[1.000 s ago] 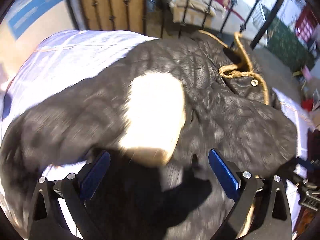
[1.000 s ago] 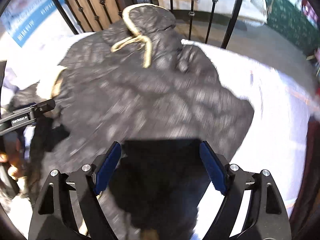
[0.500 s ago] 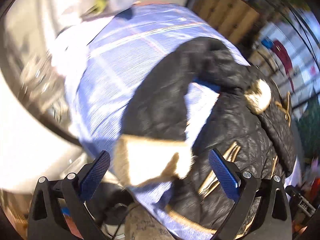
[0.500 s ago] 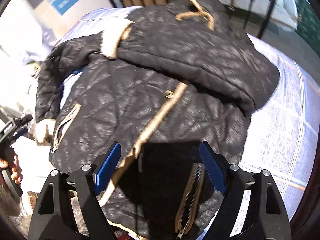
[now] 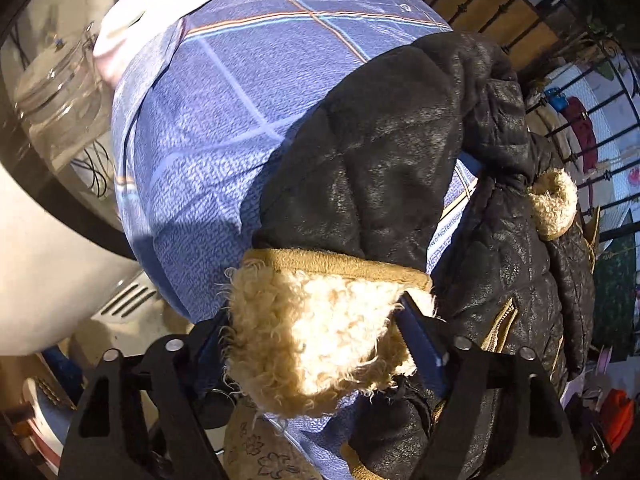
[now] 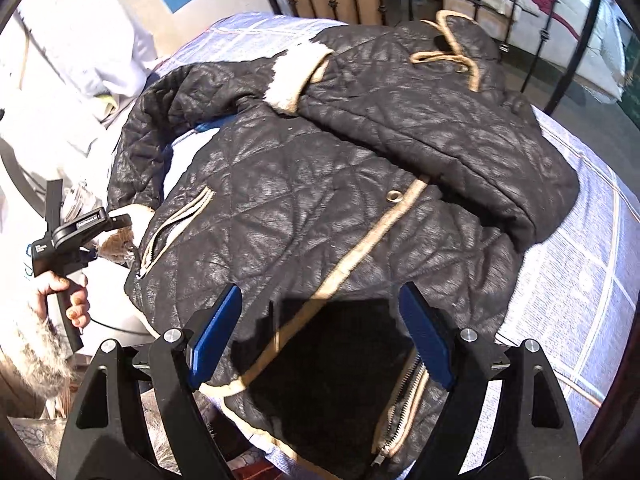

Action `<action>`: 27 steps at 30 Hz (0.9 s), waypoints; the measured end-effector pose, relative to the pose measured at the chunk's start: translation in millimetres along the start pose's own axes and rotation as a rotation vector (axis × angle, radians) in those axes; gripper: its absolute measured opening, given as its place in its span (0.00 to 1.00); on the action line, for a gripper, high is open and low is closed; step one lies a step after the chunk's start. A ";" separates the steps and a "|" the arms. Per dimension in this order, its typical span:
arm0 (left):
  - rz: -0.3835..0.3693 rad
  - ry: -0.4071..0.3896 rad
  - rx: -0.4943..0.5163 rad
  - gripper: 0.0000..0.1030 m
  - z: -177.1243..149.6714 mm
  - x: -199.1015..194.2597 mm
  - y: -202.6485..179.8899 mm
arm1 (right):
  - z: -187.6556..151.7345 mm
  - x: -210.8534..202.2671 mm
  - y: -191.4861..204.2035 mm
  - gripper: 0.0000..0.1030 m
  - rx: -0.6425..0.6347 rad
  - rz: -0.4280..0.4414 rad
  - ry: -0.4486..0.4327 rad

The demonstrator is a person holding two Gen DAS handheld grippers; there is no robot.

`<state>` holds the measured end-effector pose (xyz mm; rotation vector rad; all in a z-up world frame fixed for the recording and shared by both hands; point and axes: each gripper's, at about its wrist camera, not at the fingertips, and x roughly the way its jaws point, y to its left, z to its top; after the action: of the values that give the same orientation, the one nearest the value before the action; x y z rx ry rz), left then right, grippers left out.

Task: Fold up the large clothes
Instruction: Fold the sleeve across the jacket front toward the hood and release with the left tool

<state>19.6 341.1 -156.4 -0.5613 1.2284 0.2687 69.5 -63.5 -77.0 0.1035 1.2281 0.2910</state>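
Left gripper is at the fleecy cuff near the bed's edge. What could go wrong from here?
1. The left gripper has just been closing around the fleece cuff; it may pinch only loose pile and slip off.
2. That sleeve hangs at the bedspread edge and could slide off if released.

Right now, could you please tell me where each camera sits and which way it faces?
Left wrist: on the left hand-held gripper, looking steeply down at the jacket's fleece cuff between its fingers.
Right wrist: on the right hand-held gripper, looking down over the jacket; a hand shows.
Shared: jacket, blue bedsheet.
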 end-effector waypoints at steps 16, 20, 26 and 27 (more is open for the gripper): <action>0.221 -0.403 -0.096 0.23 170.0 -132.9 54.5 | -16.3 -31.4 -51.9 0.78 0.163 -0.029 -0.061; 0.291 -0.358 -0.046 0.21 177.7 -120.2 23.0 | -20.8 -40.5 -55.5 0.78 0.175 -0.041 -0.080; -0.017 -0.334 0.246 0.21 127.5 -144.0 -126.0 | -31.3 -49.3 -73.5 0.78 0.243 -0.054 -0.101; -0.060 -0.344 0.296 0.21 115.7 -150.6 -155.5 | -32.1 -50.5 -76.6 0.78 0.254 -0.055 -0.104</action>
<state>139.7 289.1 51.3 -0.2792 0.8943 0.1221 36.6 -153.3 -59.8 0.3004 1.1577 0.0795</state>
